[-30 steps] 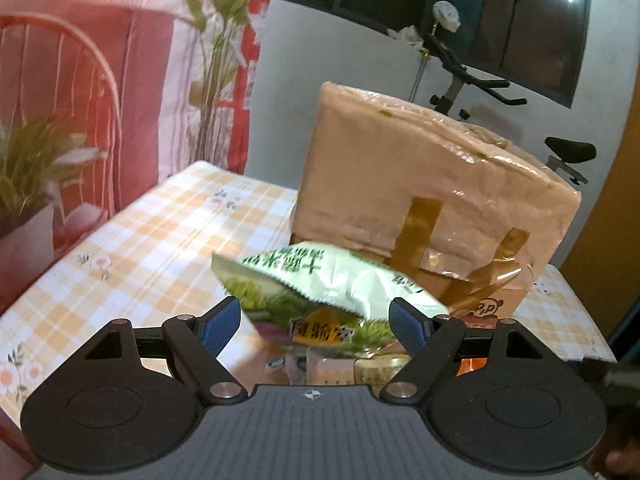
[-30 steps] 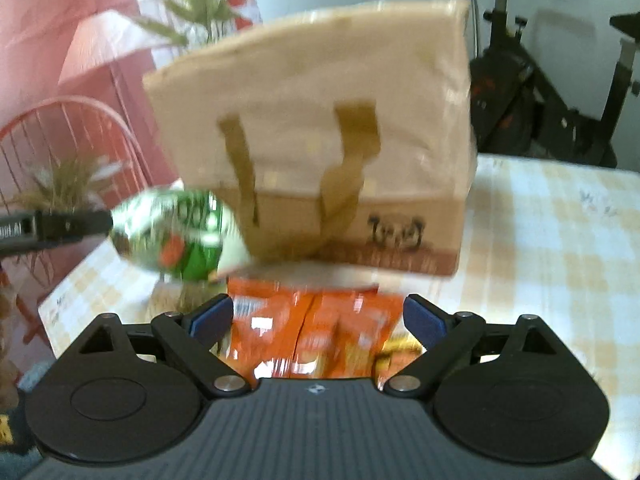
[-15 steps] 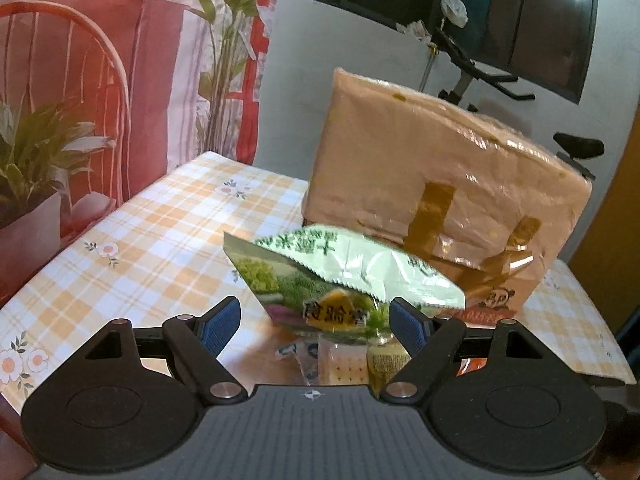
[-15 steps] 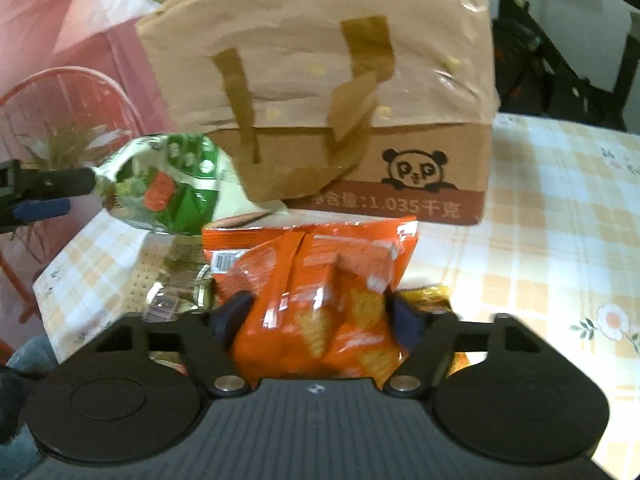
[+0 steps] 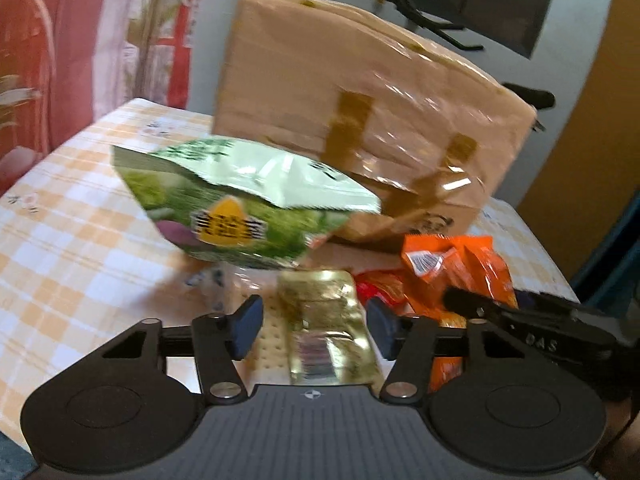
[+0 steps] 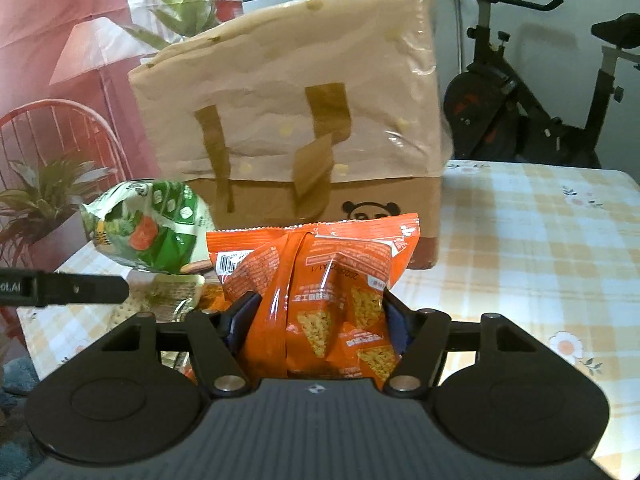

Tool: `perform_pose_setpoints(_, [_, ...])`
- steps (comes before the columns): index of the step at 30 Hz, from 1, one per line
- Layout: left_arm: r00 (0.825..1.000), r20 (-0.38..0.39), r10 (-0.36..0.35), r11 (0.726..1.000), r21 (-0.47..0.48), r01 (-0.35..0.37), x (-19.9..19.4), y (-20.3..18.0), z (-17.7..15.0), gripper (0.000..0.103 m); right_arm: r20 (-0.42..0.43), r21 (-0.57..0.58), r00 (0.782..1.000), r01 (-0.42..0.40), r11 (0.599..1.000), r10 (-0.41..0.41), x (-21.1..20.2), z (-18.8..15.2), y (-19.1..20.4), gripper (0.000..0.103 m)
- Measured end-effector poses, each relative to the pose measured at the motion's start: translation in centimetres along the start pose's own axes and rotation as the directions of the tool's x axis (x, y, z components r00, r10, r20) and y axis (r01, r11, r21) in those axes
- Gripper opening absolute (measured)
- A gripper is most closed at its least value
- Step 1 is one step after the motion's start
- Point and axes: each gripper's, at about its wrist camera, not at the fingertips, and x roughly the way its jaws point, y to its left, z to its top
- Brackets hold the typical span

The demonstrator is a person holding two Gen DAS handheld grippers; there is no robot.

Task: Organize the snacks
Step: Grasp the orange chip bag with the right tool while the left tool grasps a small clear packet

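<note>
A tan paper bag (image 6: 292, 136) with brown handles stands on the checked table; it also shows in the left wrist view (image 5: 360, 112). My right gripper (image 6: 318, 320) is shut on an orange chip bag (image 6: 320, 276), lifted before the paper bag. My left gripper (image 5: 314, 330) is open above a gold packet (image 5: 324, 336) and a cracker pack (image 5: 268, 344). A green snack bag (image 5: 240, 204) lies just ahead of it, also in the right wrist view (image 6: 148, 232). The orange bag (image 5: 460, 272) and the right gripper's finger (image 5: 492, 308) show at right.
The checked tablecloth (image 6: 540, 232) stretches to the right. An exercise bike (image 6: 532, 92) stands behind the table. A red chair (image 6: 60, 132) and a potted plant (image 6: 44, 196) are at the left.
My right gripper has closed on the orange chip bag and lifted it. My left gripper has narrowed, moved closer and tilted down over the gold packet; the green bag sits farther ahead.
</note>
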Motion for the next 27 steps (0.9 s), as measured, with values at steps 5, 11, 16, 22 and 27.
perform_pose_setpoints(5, [0.999, -0.029, 0.020, 0.999, 0.035, -0.019, 1.2, -0.9, -0.6, 0.056, 0.015, 0.026, 1.000, 0.004, 1.000, -0.004, -0.3, -0.2, -0.6, 0.067])
perform_pose_setpoints(11, [0.997, -0.041, 0.072, 0.995, 0.072, -0.069, 3.0, -1.7, -0.3, 0.056, 0.027, 0.049, 1.000, -0.001, 0.999, 0.000, -0.5, -0.3, -1.3, 0.067])
perform_pose_setpoints(16, [0.993, -0.061, 0.099, 0.987, 0.132, -0.090, 4.2, -3.3, -0.3, 0.062, 0.039, 0.076, 0.999, 0.004, 0.997, -0.007, -0.7, -0.4, -1.7, 0.067])
perform_pose_setpoints(22, [0.988, -0.062, 0.140, 0.966, 0.230, -0.123, 5.7, -5.2, -1.0, 0.062, 0.045, 0.097, 0.999, 0.006, 0.995, -0.011, -0.8, -0.4, -2.2, 0.067])
perform_pose_setpoints(27, [0.990, -0.113, 0.078, 0.987, 0.150, -0.060, 5.8, -3.9, -1.9, 0.046, 0.047, 0.109, 0.999, 0.006, 0.994, -0.011, -0.9, -0.6, -2.4, 0.067])
